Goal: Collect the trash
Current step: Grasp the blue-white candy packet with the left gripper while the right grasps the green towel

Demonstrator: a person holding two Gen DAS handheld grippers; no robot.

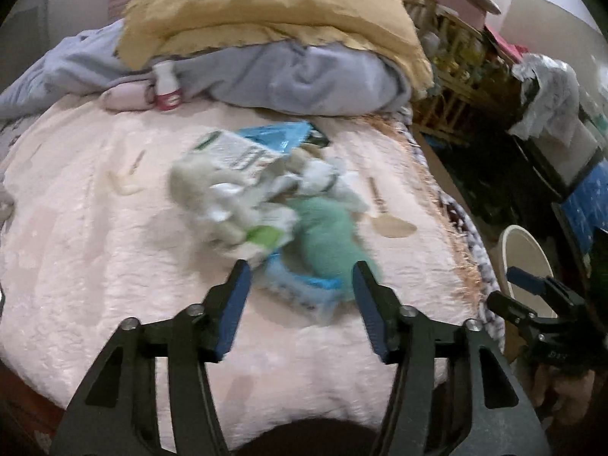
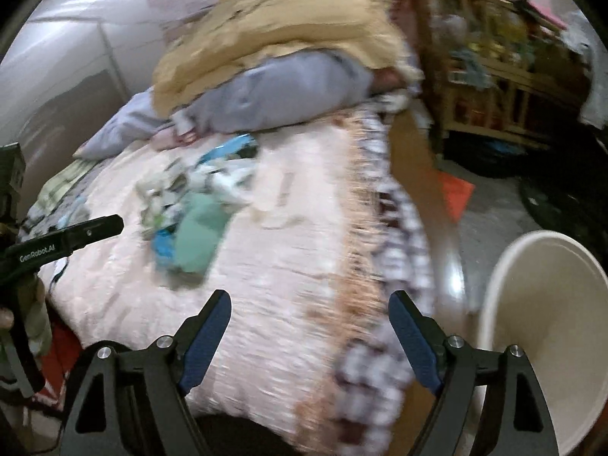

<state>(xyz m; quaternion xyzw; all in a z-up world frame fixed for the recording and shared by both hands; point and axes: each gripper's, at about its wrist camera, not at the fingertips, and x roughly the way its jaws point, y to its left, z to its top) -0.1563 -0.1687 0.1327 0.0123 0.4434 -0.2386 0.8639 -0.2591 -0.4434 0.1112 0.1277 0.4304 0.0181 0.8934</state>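
A lived-in home bedroom: a bed [image 1: 95, 228] under a pink blanket [image 2: 285, 266], heaped yellow and grey bedding [image 1: 266, 30], and a cluttered wooden shelf [image 2: 494, 87] standing beside it.
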